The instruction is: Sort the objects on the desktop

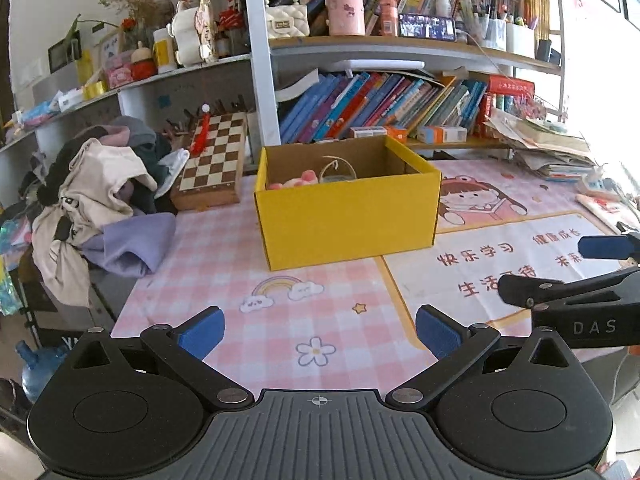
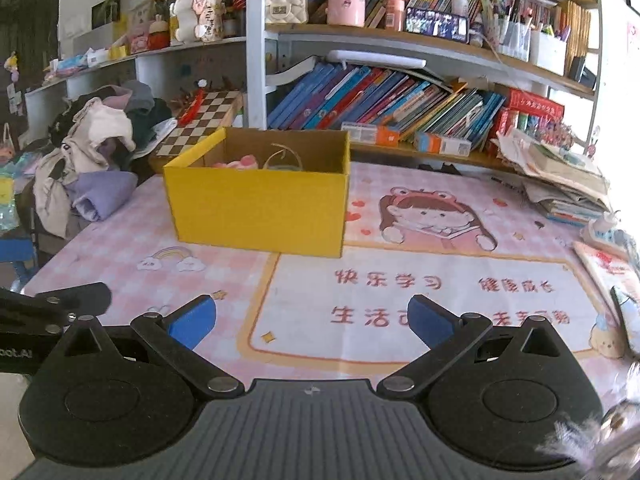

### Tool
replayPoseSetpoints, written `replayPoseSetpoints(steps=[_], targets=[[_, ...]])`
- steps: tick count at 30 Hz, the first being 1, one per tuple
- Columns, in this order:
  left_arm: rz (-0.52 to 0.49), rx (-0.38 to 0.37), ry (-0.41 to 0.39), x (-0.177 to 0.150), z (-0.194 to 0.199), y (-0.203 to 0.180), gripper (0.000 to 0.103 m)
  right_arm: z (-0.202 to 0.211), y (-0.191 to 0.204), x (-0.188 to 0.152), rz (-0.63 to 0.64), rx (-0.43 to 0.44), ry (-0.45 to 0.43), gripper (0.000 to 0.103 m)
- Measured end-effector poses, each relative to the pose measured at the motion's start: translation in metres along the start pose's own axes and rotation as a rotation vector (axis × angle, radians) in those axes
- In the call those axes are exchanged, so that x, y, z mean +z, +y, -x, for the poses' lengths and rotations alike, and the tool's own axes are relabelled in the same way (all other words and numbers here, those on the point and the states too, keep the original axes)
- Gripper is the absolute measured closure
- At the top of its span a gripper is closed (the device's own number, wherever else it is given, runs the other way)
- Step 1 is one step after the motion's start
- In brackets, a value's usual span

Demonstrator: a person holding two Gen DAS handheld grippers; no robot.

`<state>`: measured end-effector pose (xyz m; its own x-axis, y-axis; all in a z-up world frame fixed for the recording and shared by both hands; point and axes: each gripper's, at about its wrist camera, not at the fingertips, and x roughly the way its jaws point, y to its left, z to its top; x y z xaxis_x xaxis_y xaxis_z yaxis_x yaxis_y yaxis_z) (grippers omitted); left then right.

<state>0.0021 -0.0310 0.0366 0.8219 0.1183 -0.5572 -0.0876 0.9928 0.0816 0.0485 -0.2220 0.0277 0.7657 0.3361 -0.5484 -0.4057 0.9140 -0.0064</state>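
Note:
A yellow cardboard box (image 1: 344,216) (image 2: 260,208) stands open on the pink desk mat. Inside lie a pink plush toy (image 1: 298,179) (image 2: 240,162) and a small round item with a wire handle (image 1: 337,172) (image 2: 282,160). My left gripper (image 1: 320,332) hovers open over the mat in front of the box, nothing between its blue pads. My right gripper (image 2: 312,322) is open too, empty, to the right of the left one. In the left wrist view the right gripper (image 1: 560,268) shows at the right edge.
A pile of clothes (image 1: 100,204) (image 2: 92,160) lies left of the box beside a chessboard (image 1: 214,160). Shelves of books (image 1: 380,104) rise behind. Stacked papers and books (image 2: 560,172) crowd the right side. A water jug (image 1: 40,364) stands on the floor.

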Motion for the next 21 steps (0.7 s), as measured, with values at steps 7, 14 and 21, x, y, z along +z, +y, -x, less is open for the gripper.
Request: replayPoseSetpoints(steps=[7,14,21], targets=[[0.048,-0.001,0.040,-0.010,0.000,0.008,0.000,-0.007,0.012,-0.009,-0.034,0.023,0.088,0.000],[0.047,0.000,0.076,-0.018,-0.002,0.010,0.000,-0.007,0.019,-0.014,-0.006,0.000,0.097,0.000],[0.007,0.006,0.104,-0.019,-0.004,0.004,0.000,-0.010,0.018,-0.014,-0.005,-0.021,0.110,0.000]])
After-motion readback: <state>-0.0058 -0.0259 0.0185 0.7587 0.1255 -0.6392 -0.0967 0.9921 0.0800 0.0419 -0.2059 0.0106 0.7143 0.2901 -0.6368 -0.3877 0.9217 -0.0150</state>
